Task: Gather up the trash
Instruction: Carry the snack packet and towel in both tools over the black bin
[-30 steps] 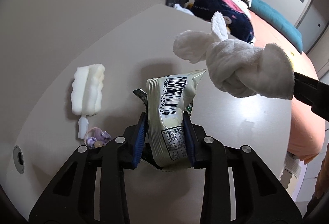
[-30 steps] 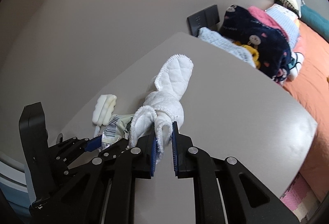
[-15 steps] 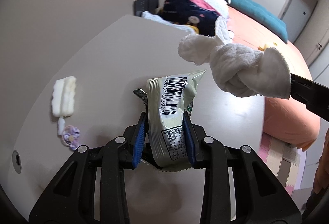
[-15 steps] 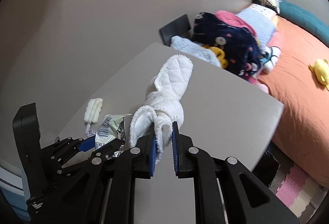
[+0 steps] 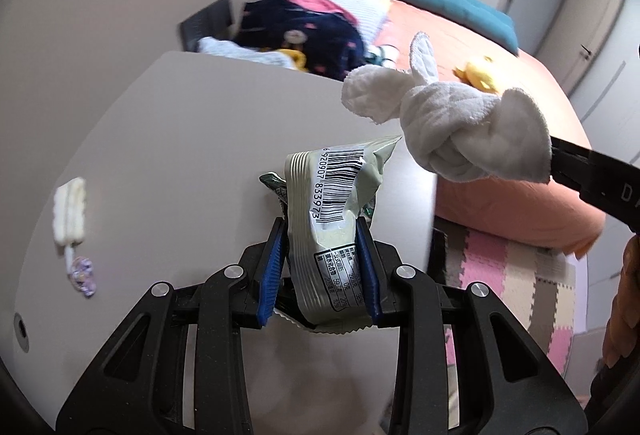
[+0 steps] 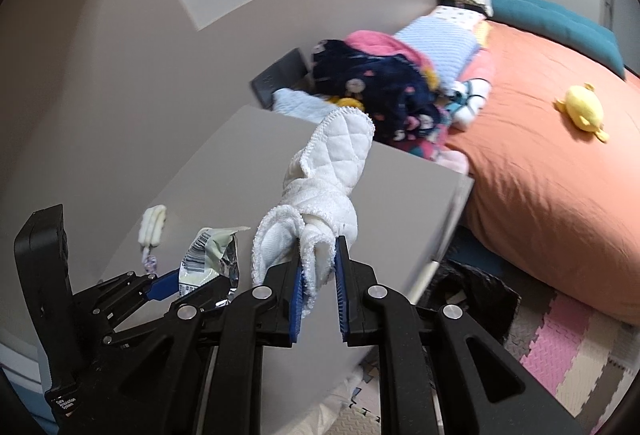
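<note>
My left gripper (image 5: 320, 235) is shut on a pale green snack wrapper (image 5: 334, 211) with a barcode, held upright above the grey table (image 5: 208, 123). My right gripper (image 6: 319, 247) is shut on a knotted white cloth (image 6: 320, 191), held up over the table's right part. In the left wrist view the cloth (image 5: 452, 131) hangs to the right of the wrapper, with the right gripper's black body behind it. In the right wrist view the wrapper (image 6: 208, 255) and the left gripper (image 6: 168, 283) show at lower left.
A white sponge brush with a purple handle end (image 5: 72, 215) lies on the table's left side. Beyond the table are a pile of clothes (image 6: 380, 83), an orange bed (image 6: 540, 155) with a yellow toy (image 6: 580, 111), and a pink puzzle-mat floor (image 6: 560, 347). A black bag (image 6: 472, 295) sits by the table's edge.
Both grippers have risen and pulled back from the table with their loads still held. The table now looks smaller, and the bed and floor mats have come into view.
</note>
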Demonstrator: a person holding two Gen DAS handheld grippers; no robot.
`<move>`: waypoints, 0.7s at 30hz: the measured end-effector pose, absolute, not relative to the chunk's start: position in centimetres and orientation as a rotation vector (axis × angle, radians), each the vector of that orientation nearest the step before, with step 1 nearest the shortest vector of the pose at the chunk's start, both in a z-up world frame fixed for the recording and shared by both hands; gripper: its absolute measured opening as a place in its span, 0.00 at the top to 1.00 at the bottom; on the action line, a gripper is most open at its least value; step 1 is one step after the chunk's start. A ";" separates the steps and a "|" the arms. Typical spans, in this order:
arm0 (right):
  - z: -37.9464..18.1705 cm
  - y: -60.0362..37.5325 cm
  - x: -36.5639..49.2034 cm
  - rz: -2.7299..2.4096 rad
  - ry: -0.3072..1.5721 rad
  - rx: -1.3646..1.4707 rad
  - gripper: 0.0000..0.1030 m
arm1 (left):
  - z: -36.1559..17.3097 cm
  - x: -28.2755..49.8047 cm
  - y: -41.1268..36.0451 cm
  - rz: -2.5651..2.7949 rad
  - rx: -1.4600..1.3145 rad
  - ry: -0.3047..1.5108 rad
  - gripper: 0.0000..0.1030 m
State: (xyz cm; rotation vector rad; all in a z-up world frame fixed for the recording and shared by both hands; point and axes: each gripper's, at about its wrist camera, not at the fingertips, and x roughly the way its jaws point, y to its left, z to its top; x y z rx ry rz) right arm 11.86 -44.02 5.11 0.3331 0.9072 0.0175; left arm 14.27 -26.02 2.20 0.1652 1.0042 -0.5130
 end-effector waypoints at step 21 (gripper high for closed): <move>3.0 -60.0 2.8 -0.341 0.930 0.455 0.83 | -0.5 7.6 -41.6 -0.798 0.366 1.059 0.66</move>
